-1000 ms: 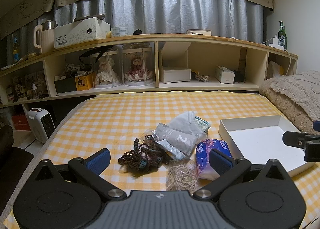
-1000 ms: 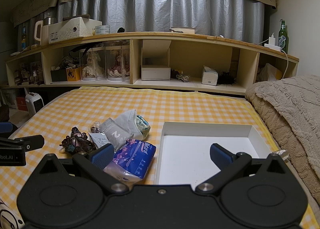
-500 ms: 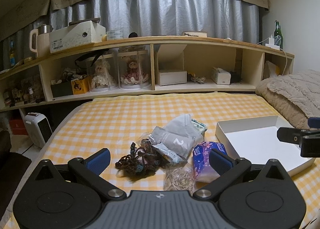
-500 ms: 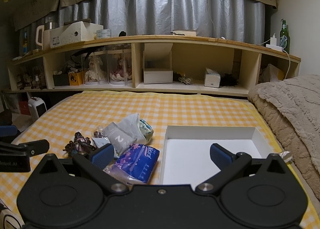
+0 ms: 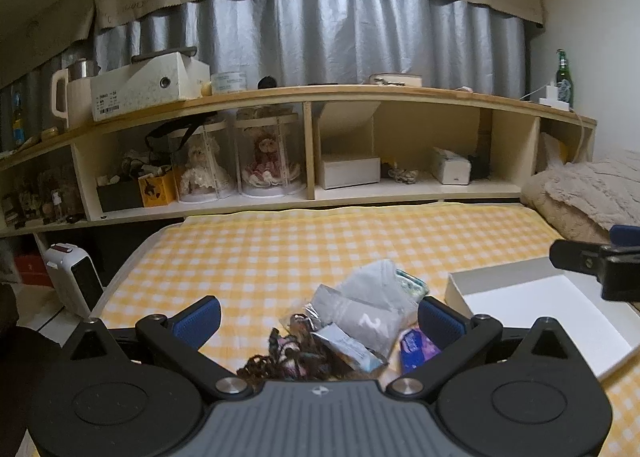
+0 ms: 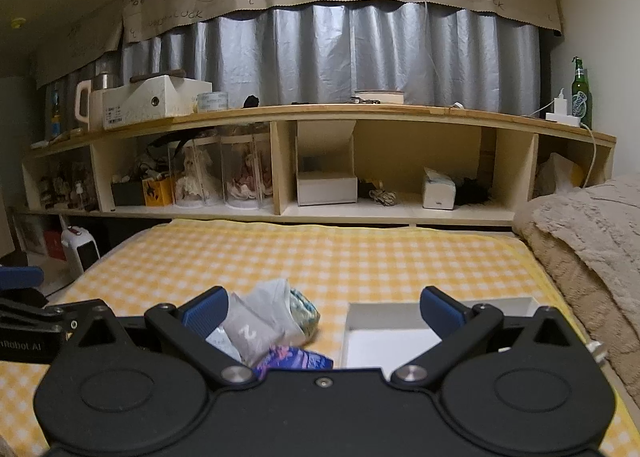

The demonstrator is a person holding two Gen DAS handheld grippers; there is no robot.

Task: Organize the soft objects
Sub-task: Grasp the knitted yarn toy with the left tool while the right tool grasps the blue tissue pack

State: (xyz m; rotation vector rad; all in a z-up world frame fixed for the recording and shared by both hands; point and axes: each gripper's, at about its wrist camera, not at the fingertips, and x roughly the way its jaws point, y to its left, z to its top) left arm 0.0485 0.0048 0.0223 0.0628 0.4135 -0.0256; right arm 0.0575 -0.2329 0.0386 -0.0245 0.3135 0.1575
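Note:
A pile of soft things lies on the yellow checked bedspread (image 5: 280,257). It holds a grey pouch marked "2" (image 5: 368,317), a dark tangle of braided cords (image 5: 288,357), a purple tissue pack (image 5: 416,349) and a patterned packet (image 5: 408,283). My left gripper (image 5: 318,317) hovers open just in front of the pile, nothing between its fingers. An empty white box (image 5: 540,309) sits to the right of the pile. In the right wrist view, my right gripper (image 6: 323,313) is open above the gap between the grey pouch (image 6: 256,325) and the white box (image 6: 400,341). The tissue pack (image 6: 296,359) shows partly under its body.
A long wooden shelf (image 6: 360,113) with doll cases, boxes and a green bottle (image 6: 580,91) runs along the far side. A beige blanket (image 6: 592,241) is heaped at the right. A small white heater (image 5: 76,277) stands on the floor at the left.
Both cameras have tilted upward, so the pile and the box sit lower in each view, partly behind the gripper bodies. Both grippers stay open; nothing has been picked up.

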